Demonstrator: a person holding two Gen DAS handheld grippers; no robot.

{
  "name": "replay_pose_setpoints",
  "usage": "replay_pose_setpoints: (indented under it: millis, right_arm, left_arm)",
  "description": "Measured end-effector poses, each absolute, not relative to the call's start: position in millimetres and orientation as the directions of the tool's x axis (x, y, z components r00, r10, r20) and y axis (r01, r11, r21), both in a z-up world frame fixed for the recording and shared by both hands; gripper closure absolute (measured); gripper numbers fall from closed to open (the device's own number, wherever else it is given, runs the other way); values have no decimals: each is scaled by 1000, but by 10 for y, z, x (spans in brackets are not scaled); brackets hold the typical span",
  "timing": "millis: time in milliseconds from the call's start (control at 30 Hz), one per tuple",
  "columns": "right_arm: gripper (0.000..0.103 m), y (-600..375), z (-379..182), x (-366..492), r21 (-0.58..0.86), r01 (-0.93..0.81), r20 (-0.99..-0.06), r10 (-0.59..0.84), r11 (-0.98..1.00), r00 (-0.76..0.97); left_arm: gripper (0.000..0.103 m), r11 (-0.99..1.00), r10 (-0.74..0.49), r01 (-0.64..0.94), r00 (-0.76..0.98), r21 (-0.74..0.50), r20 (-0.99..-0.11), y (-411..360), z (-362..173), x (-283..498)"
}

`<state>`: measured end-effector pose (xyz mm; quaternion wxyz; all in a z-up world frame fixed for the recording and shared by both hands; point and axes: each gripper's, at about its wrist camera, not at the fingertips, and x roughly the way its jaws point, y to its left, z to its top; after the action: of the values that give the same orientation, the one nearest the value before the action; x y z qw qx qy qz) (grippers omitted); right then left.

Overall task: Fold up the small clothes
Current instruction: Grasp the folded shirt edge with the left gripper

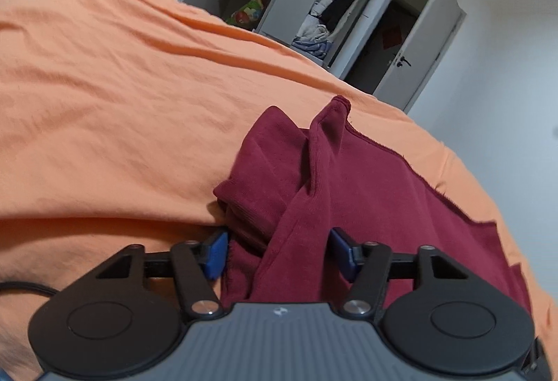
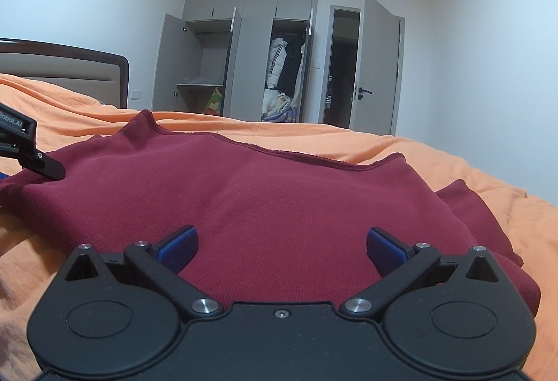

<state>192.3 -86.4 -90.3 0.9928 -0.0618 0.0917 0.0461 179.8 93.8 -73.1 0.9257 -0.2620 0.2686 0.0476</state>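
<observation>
Maroon garment [image 2: 244, 192] spread over the orange sheet [image 2: 436, 151] of the bed, nearer the bed's foot-side edge than the headboard [image 2: 69, 67].

From the right wrist view: right tool [image 2: 281, 250] spread wide, blue pads [image 2: 181, 246] apart over the garment's near fold, gripping nothing. Garment here mostly flat, raw upper edge running across toward the far side of the bed, one corner raised into a peak at its left end. Left tool [image 2: 42, 168] seen only as a black finger at the left edge, resting on the garment's left side; grip not readable from this angle. Beyond the bed, wardrobe [image 2: 240, 56] with doors open, clothes hanging inside, and an open door [image 2: 380, 67] to the right.

From the left wrist view, tilted: left tool [image 1: 279, 253] spread, bunched cloth between its blue pads [image 1: 214, 253], left pad touching the fabric, right pad [image 1: 343, 253] against or just beside it; no clear pinch. Garment [image 1: 366, 185] here rumpled into upright ridges and folds, a detail lost in the other view. Sheet [image 1: 122, 102] wrinkled, filling the left of the frame. Thin black cable [image 1: 24, 287] at the lower left. Right tool out of this view.
</observation>
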Motion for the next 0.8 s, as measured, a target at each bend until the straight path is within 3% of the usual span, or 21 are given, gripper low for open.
replay_pose_setpoints:
  millis: [267,433,500,800]
  right_arm:
    - [0,-877,-902,1923,-115,-103,-187,81,988,979]
    - [0,-872,-903,1918,-119,-100,-187,77,988,979]
    - [0,-870,-899,1914,-119,-99,-186,76,988,980]
    - [0,-878,-899,1912,-119,-99,-186,76,988,980]
  left_arm:
    - [41,809,-35,-282,853,-516,-521,947,-778,1873]
    - [68,805,-5,-309,851,-507,-526,905,-705,1891]
    - [74,816,6,-304,855,-491,-519,864,-651,1893]
    - [78,837,34,-316,845,-446,-534,751,-509,1876]
